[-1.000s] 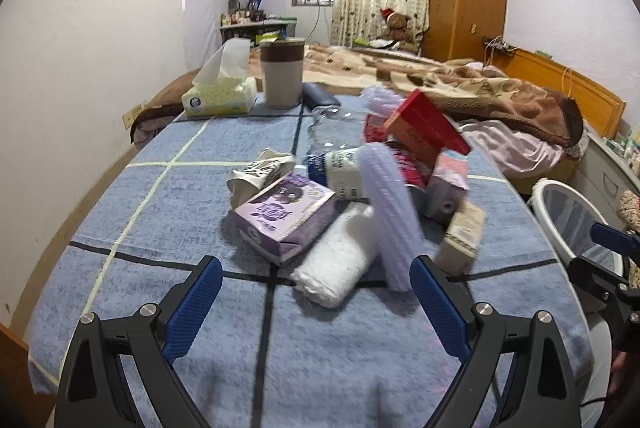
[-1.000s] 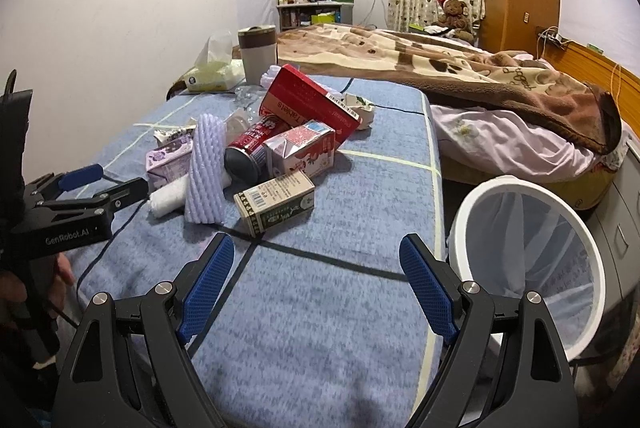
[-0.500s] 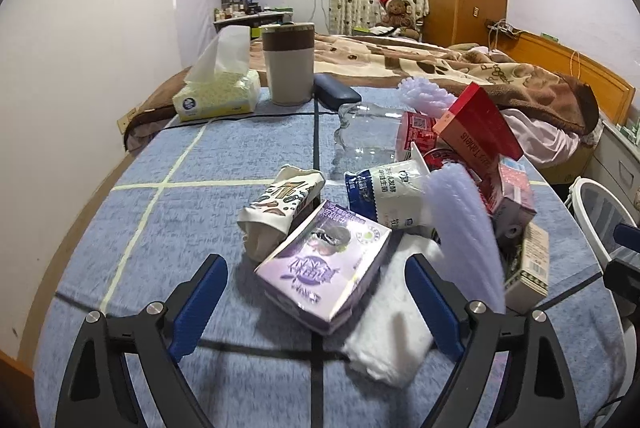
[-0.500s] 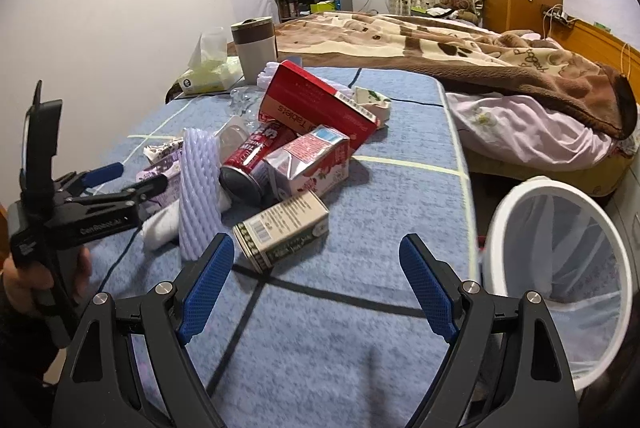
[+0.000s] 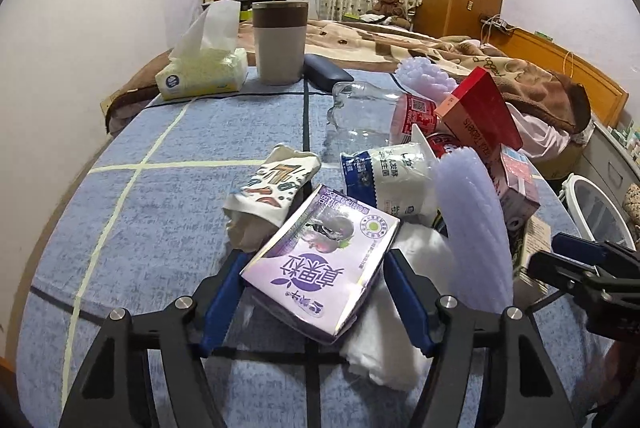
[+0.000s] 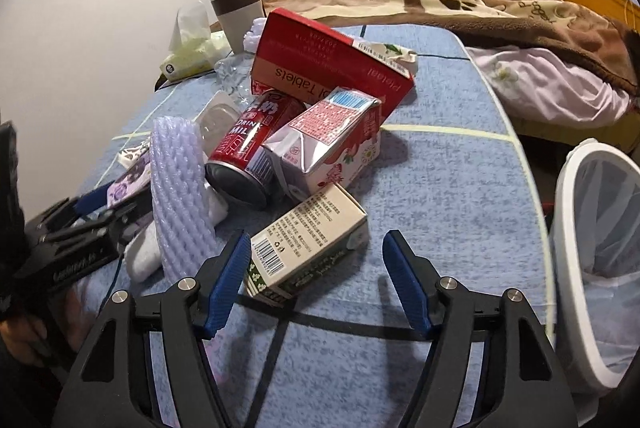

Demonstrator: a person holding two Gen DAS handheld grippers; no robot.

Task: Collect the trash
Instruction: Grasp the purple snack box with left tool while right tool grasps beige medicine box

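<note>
Purple carton: light, crushable; you grip its long sides.
Left gripper: closing around it, beside the foam sleeve.
Right gripper: closing around the beige box.

Trash heaped on the blue checked tabletop: purple drink carton lying flat, beige carton on its side, red can toppled, red tablet box tilted on top.

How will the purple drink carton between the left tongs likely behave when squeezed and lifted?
The purple drink carton looks dented and empty, so probably light and apt to crumple further. Its glossy faces may slip. It overlaps the white foam wrap, which might drag along.
</note>
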